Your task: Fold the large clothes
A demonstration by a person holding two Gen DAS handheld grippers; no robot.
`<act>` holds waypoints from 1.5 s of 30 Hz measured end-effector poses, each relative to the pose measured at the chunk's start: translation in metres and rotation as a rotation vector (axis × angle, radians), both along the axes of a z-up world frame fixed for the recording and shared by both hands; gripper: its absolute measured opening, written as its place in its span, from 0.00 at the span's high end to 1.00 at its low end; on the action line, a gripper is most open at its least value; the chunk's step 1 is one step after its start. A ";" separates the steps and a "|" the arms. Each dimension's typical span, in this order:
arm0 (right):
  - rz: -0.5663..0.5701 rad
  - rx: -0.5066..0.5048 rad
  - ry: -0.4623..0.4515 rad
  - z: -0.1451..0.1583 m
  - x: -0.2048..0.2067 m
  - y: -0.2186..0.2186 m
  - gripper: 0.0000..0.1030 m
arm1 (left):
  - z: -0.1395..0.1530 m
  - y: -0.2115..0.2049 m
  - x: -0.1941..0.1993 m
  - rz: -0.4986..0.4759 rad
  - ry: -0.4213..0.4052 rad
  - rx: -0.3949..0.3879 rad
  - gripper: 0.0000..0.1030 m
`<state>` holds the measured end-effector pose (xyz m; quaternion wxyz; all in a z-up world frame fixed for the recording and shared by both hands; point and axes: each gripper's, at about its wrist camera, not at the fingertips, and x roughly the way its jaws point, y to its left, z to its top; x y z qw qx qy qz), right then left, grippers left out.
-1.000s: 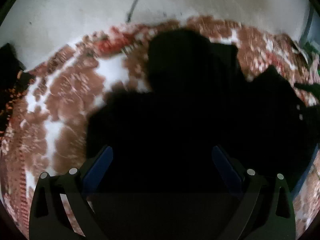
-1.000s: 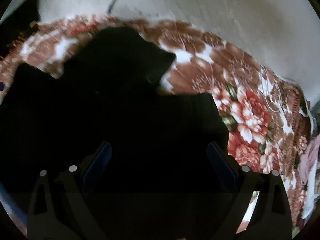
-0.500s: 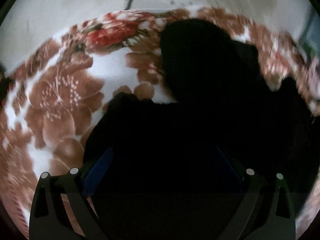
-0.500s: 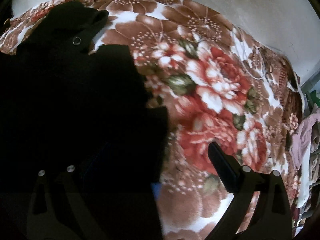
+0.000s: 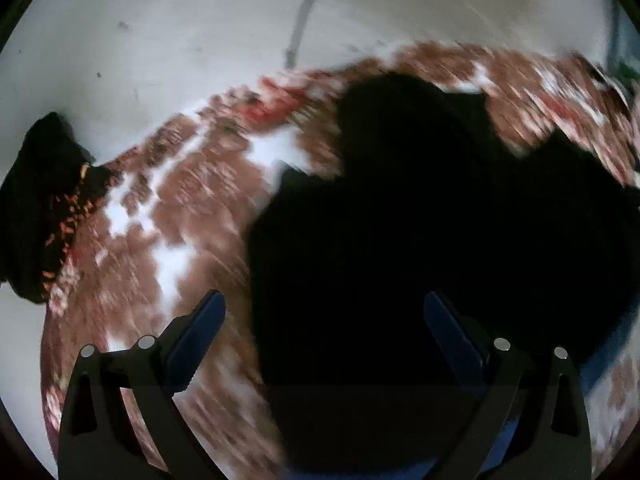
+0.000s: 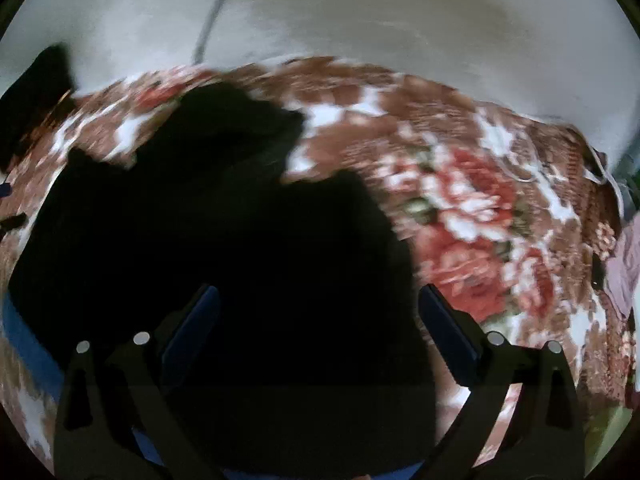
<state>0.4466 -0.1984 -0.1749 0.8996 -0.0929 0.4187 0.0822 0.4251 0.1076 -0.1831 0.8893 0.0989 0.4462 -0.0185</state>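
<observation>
Pale wall (image 5: 192, 40) behind; floral blanket (image 6: 472, 216) in brown, red and white below, both blurred. Left gripper (image 5: 324, 312): jaws spread wide, released, holding nothing; blue pads on the inner faces of the fingers (image 5: 196, 336). Right gripper (image 6: 318, 304): jaws likewise spread wide, released. Black garment (image 5: 420, 240): lies on the blanket directly ahead of both grippers, filling the space between the fingers in each view; outline irregular, with a lobe reaching toward the wall; folds not discernible in the dark cloth. Blue strip (image 6: 28, 344) shows at the garment's near edge. Second dark cloth (image 5: 36, 208) at the blanket's far left corner, well apart. Thin cable (image 5: 304, 12) runs down the wall. Pinkish cloth (image 6: 624, 268) at the right edge.
</observation>
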 end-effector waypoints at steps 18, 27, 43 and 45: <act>-0.026 -0.206 0.026 -0.065 -0.038 -0.036 0.05 | -0.063 0.012 -0.056 0.127 0.011 0.154 0.04; -0.118 -0.057 0.030 -0.005 -0.039 -0.076 0.05 | 0.000 0.036 -0.069 0.162 -0.021 0.126 0.05; 0.107 -0.026 -0.032 0.064 0.123 0.020 0.05 | 0.062 0.001 0.126 -0.104 -0.103 -0.084 0.05; 0.127 -0.015 -0.032 0.060 0.161 0.029 0.05 | 0.056 0.000 0.154 -0.140 -0.091 -0.086 0.05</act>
